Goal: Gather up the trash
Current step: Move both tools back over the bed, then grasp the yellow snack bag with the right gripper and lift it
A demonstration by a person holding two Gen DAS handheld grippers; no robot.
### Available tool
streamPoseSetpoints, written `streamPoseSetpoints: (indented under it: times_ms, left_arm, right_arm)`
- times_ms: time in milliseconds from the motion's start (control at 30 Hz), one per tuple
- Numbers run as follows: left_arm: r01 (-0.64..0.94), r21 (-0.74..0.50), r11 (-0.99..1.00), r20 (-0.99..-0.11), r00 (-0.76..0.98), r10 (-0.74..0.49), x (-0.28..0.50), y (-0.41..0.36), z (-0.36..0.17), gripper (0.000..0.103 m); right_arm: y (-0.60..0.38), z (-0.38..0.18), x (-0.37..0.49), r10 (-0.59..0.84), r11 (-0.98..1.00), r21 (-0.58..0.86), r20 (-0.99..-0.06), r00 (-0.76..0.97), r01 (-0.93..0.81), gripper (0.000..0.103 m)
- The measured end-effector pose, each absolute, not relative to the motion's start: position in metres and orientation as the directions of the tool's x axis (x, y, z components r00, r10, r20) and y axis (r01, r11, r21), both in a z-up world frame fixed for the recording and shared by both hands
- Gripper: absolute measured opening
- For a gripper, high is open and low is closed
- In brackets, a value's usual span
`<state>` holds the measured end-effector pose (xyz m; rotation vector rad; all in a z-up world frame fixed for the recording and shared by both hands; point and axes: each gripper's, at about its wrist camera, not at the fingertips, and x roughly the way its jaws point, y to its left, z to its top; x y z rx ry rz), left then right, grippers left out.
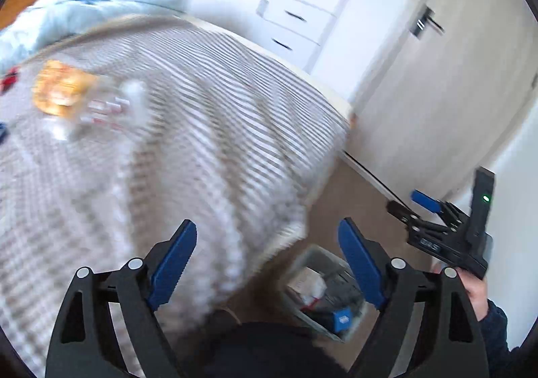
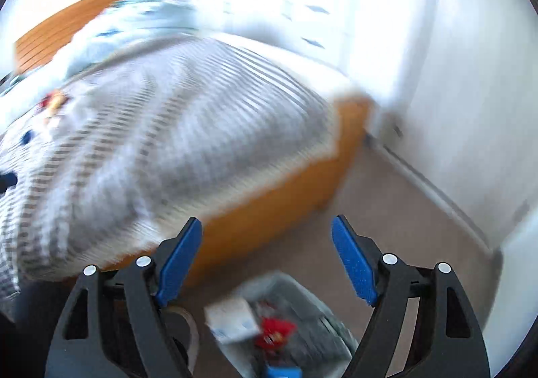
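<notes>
my left gripper (image 1: 267,248) and right gripper (image 2: 267,245) both gape wide, empty. striped bedspread (image 1: 188,115) ahead-left; trash bin (image 2: 302,320) on carpet (image 2: 396,220) just below.

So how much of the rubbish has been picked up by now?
Some is done: the grey bin on the floor already holds a red wrapper and white packaging. Nothing is in hand; the left gripper and right gripper are both open and empty. Left: the orange packet and nearby scraps on the striped bed.
</notes>
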<state>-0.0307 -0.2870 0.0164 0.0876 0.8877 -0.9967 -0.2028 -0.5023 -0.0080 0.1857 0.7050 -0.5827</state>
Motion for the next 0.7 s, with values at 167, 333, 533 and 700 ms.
streamPoseSetpoints:
  times_ms: [167,333,533,700]
  left_arm:
    - [0.586,-0.34,0.735,-0.645,0.424,-0.636,0.044,-0.2,0.031,0.084]
    - [0.38,-0.404,0.832,-0.676,0.488,-0.552,0.111,-0.113,0.023,0.085]
    - [0.157,-0.469,0.869,-0.678,0.566,-0.468,0.153,-0.019,0.008,0.085]
    - [0.046,-0.497,0.867,-0.707,0.558,-0.435,0.169,0.006,-0.006,0.085]
  right_arm:
    - [-0.464,0.015,-0.127,-0.262,0.915,0.079,-0.63,0.731,0.396,0.076]
    - [-0.412,0.018,-0.062,-0.177,0.966,0.035,-0.634,0.752,0.257,0.076]
    - [-0.378,0.011,-0.001,-0.069,0.989,0.059,-0.642,0.763,0.139,0.076]
    - [-0.392,0.004,0.06,0.0,0.975,0.169,-0.649,0.761,0.144,0.076]
